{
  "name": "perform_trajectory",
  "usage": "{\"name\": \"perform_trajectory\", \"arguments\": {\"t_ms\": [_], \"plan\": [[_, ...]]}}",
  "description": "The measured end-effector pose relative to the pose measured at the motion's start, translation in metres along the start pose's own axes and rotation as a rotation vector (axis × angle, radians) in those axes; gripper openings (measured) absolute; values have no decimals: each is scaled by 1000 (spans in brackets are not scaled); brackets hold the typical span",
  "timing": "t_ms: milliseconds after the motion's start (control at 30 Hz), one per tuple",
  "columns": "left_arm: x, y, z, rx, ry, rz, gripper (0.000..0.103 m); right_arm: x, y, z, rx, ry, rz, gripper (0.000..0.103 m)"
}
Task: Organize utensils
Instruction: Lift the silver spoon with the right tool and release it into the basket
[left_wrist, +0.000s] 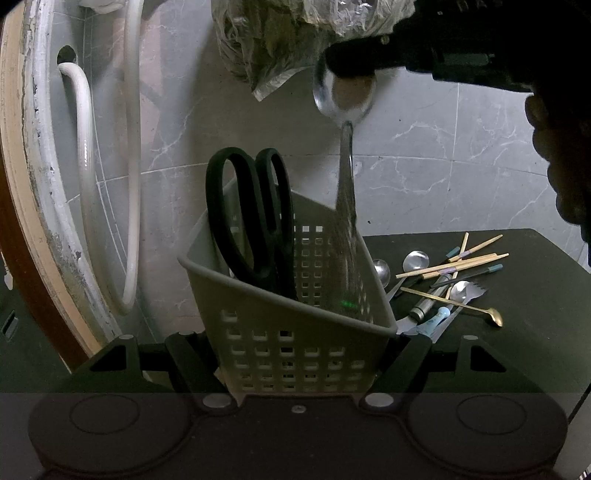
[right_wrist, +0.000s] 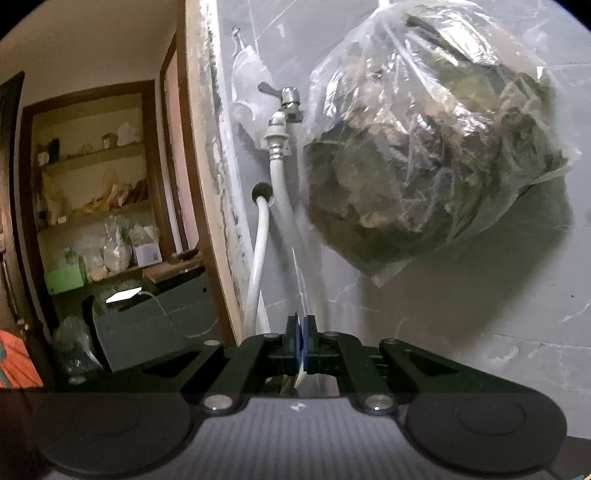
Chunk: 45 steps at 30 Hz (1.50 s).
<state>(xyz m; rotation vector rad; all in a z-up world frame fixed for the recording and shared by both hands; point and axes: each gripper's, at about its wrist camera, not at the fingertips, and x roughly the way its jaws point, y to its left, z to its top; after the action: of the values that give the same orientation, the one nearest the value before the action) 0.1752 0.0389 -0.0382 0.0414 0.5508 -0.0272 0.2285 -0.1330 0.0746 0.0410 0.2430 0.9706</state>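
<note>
Spoon (left_wrist: 343, 99) handling is occupying the right gripper (left_wrist: 354, 62), which is pinching the bowl end at the upper middle of the left wrist view so the handle is hanging down into the perforated caddy (left_wrist: 295, 347). The left gripper (left_wrist: 295, 354) is clamping the caddy at lower centre, tilting it to receive utensils. Black scissors (left_wrist: 255, 218) are already standing inside, while chopsticks (left_wrist: 461, 262) and more spoons are lying on the dark worktop (left_wrist: 535, 295) at right.

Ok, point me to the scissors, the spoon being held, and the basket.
scissors (left_wrist: 243, 206): left wrist view, on the left black handle loop.
spoon (left_wrist: 341, 98): left wrist view, on the bowl.
basket (left_wrist: 295, 347): left wrist view, on the perforated front wall.
</note>
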Motion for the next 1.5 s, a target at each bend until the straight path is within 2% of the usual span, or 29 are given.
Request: {"name": "perform_trajectory", "arguments": {"t_ms": [400, 800, 833, 1067, 1200, 1333, 1500], "plan": [[0, 0, 0, 2, 0, -1, 77, 7, 7, -19, -45, 75, 3, 3], [1, 1, 1, 1, 0, -2, 77, 10, 1, -25, -31, 85, -17, 3], [1, 1, 0, 0, 1, -2, 77, 11, 0, -24, -31, 87, -17, 7], [2, 1, 1, 0, 2, -1, 77, 14, -8, -28, -3, 112, -32, 23], [2, 1, 1, 0, 2, -1, 77, 14, -12, -31, 13, 122, -39, 39], [2, 1, 1, 0, 3, -1, 77, 12, -16, -34, 30, 128, -45, 51], [2, 1, 1, 0, 2, 0, 77, 9, -21, -38, 51, 131, -50, 60]]}}
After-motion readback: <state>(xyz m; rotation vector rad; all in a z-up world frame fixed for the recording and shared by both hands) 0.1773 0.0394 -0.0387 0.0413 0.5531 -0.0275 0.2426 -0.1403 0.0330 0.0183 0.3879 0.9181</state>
